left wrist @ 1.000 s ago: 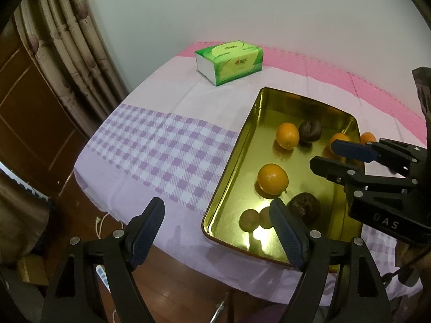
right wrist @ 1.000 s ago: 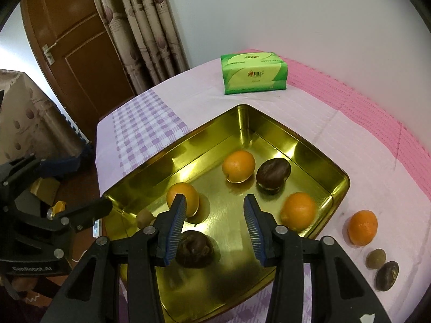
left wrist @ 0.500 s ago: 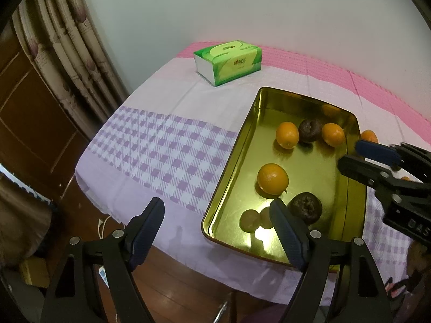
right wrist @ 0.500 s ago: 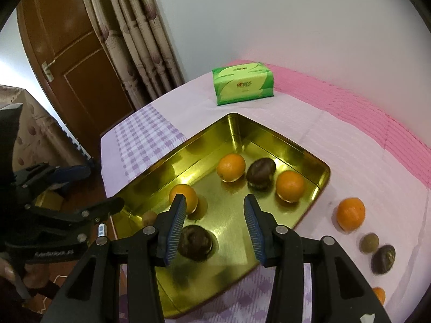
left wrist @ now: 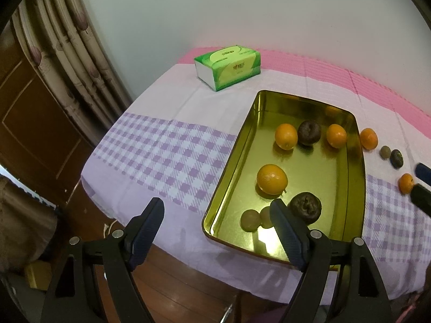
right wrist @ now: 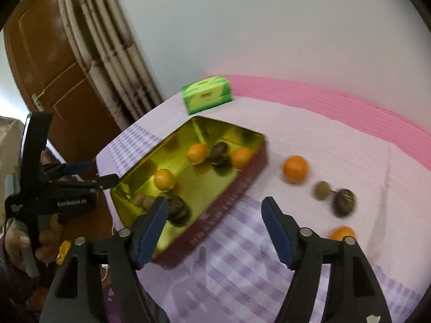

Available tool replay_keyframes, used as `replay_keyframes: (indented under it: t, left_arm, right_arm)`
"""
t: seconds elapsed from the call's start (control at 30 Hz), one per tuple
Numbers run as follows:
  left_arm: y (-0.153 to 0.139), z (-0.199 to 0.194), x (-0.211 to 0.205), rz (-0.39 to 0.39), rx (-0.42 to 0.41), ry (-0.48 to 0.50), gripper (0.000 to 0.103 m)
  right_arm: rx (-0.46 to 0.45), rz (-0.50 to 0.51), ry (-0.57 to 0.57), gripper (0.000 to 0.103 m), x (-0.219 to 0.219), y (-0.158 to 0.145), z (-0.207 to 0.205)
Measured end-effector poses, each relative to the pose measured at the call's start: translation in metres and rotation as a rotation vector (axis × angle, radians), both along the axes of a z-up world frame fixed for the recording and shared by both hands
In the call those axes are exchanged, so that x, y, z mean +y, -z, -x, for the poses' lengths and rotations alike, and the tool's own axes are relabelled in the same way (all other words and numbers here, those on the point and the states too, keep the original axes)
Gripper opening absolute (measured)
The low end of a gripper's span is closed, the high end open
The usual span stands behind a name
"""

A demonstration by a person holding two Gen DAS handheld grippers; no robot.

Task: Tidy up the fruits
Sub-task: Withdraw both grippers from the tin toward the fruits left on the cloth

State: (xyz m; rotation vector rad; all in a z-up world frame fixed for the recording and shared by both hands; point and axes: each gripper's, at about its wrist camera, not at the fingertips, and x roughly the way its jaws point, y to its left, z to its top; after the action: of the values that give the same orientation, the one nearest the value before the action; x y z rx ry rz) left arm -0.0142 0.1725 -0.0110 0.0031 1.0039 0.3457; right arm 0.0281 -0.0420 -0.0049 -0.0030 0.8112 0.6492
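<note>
A gold tray (left wrist: 239, 158) (right wrist: 242, 183) on the table holds three oranges (left wrist: 272, 179), two dark fruits (left wrist: 305, 207) and two small brown ones (left wrist: 249, 219). Right of the tray lie an orange (right wrist: 295, 168) (left wrist: 368, 138), a small brown fruit (right wrist: 322, 190), a dark fruit (right wrist: 344, 202) and another orange (right wrist: 342, 233). My left gripper (left wrist: 215, 224) is open and empty, over the table's near edge by the tray's near left corner. My right gripper (right wrist: 214, 226) is open and empty, above the checked cloth right of the tray. The right wrist view is blurred.
A green tissue box (left wrist: 229, 66) (right wrist: 207, 97) stands at the back of the table beyond the tray. A wall runs behind the table. Curtains (left wrist: 67, 59) and a wooden door (right wrist: 45, 62) are on the left. The table's near edge drops to a wooden floor (left wrist: 175, 282).
My right gripper has drawn back out of the tray and swung right, opening wider. It now sits over the cloth near the loose fruits. My left gripper has hardly moved.
</note>
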Motion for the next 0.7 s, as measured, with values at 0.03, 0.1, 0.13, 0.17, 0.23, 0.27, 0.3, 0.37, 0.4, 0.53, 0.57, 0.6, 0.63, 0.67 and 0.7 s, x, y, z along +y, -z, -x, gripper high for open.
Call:
replay_keyframes:
  t: [0.03,0.1,0.13,0.17,0.23,0.27,0.3,0.37,0.4,0.53,0.57,0.6,0.63,0.67,0.7]
  left_arm:
    - [0.000,0.000,-0.001,-0.005,-0.001,0.001,0.081]
    - [0.000,0.000,-0.003,-0.013,-0.001,0.004,0.082]
    - [0.000,0.000,-0.004,-0.021,0.000,0.005,0.082]
    - [0.001,0.000,-0.005,-0.027,0.002,0.007,0.082]
    - [0.001,0.000,-0.007,-0.038,0.004,0.010,0.083]
    - [0.002,0.000,-0.008,-0.043,0.004,0.013,0.083]
    - [0.002,0.000,-0.010,-0.048,0.003,0.014,0.083]
    - [0.002,-0.001,-0.011,-0.054,0.002,0.017,0.084]
    - [0.003,-0.001,-0.012,-0.058,0.003,0.018,0.084]
    - [0.005,-0.001,-0.016,-0.084,0.007,0.024,0.085]
    - [0.006,-0.002,-0.016,-0.087,0.006,0.027,0.085]
    - [0.006,-0.002,-0.017,-0.090,0.003,0.033,0.085]
    - [0.005,-0.002,-0.018,-0.091,-0.001,0.041,0.085]
    - [0.004,-0.002,-0.019,-0.089,-0.007,0.050,0.085]
    - [0.002,-0.001,-0.021,-0.085,-0.017,0.059,0.085]
  right_arm:
    - [-0.001,-0.004,0.018,0.072,-0.009,0.000,0.002]
    - [0.004,-0.014,0.066,0.073,-0.032,0.003,0.005]
    - [0.007,-0.015,0.091,0.073,-0.042,0.005,0.006]
    - [0.010,-0.014,0.119,0.073,-0.053,0.007,0.007]
    - [0.015,0.000,0.177,0.075,-0.076,0.012,0.009]
    - [0.016,0.010,0.203,0.075,-0.086,0.015,0.010]
    - [0.017,0.024,0.233,0.076,-0.097,0.018,0.010]
    - [0.009,0.062,0.287,0.081,-0.116,0.023,0.011]
    - [0.003,0.094,0.317,0.083,-0.125,0.026,0.010]
    - [0.009,0.149,0.397,0.087,-0.157,0.039,0.007]
    - [0.016,0.160,0.411,0.089,-0.163,0.042,0.006]
    - [0.025,0.181,0.431,0.090,-0.170,0.046,0.004]
    - [0.031,0.200,0.449,0.090,-0.176,0.049,0.003]
    - [0.038,0.215,0.462,0.090,-0.181,0.052,0.001]
    - [0.045,0.224,0.471,0.090,-0.186,0.056,-0.001]
